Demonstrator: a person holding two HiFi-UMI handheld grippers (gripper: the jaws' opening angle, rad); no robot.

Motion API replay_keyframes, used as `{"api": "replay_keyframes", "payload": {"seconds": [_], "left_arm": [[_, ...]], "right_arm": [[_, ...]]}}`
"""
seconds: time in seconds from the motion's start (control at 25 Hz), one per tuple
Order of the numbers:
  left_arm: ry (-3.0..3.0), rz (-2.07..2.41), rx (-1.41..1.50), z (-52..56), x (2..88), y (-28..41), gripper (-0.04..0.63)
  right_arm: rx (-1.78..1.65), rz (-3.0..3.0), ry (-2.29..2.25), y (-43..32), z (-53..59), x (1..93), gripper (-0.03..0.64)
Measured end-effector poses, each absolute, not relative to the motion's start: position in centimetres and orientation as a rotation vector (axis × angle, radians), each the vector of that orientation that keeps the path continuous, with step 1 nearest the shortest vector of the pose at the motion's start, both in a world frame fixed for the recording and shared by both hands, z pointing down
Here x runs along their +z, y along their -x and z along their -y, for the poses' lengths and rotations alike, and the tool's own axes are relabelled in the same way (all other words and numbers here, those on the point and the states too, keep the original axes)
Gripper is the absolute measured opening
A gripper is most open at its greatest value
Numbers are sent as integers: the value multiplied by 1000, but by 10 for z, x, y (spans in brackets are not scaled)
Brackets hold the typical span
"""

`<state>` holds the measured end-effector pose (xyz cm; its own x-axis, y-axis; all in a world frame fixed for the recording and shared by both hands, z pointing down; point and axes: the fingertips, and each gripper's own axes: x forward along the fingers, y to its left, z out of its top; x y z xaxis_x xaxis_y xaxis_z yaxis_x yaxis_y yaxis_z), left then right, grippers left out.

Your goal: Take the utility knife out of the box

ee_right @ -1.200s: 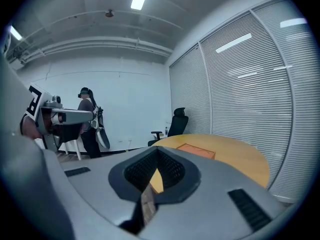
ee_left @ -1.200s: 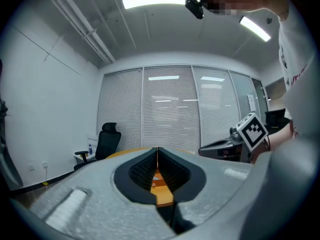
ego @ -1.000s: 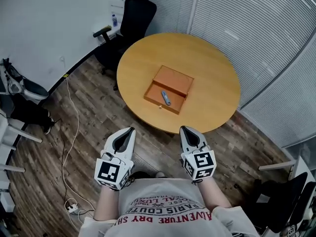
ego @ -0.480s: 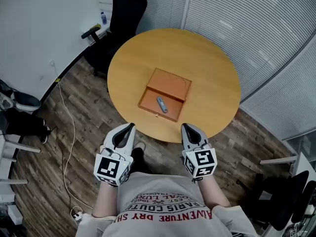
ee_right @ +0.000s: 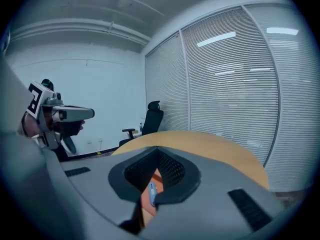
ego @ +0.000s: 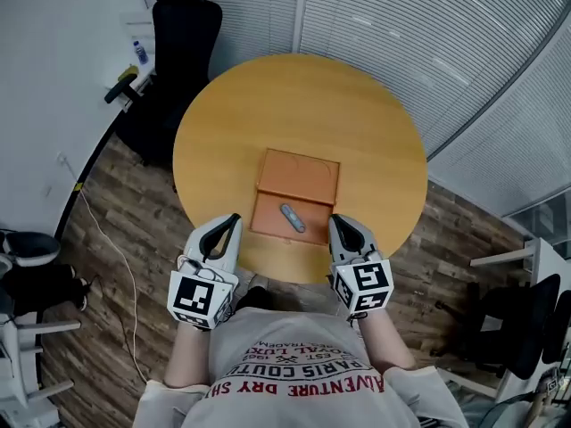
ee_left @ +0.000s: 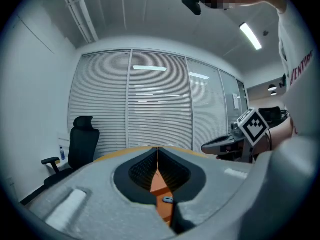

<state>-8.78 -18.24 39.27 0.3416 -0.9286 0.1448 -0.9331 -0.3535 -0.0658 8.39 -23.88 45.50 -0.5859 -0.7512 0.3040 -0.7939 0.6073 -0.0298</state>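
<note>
Head view: left of centre, the left gripper (ego: 234,218) is held with jaws pressed together. The utility knife (ego: 292,218) is seen lying inside the open box (ego: 299,175) at centre. Right of it, the right gripper (ego: 333,220) is likewise pressed closed.

A round wooden table (ego: 294,105) stands on dark plank flooring (ego: 125,230). Past its far left edge is a black office chair (ego: 183,16), and a small bottle (ego: 136,52) stands on a white ledge just beside it. White blinds (ego: 419,34) curve around the far and right sides of the room. Another black chair (ego: 522,328) sits at the lower right.
</note>
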Motion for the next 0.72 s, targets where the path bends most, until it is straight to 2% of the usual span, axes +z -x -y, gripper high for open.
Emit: {"api": "replay_keyframes", "payload": {"seconds": [0.48,0.72], "left_arm": [[-2624,1529,269,256,434,141,11],[-2626,1429,246,277,460,152,11]], "right_arm": [[205,2345,-1118,-24,268,525,9],[337,2266,-1042,-5,275,575,9]]}}
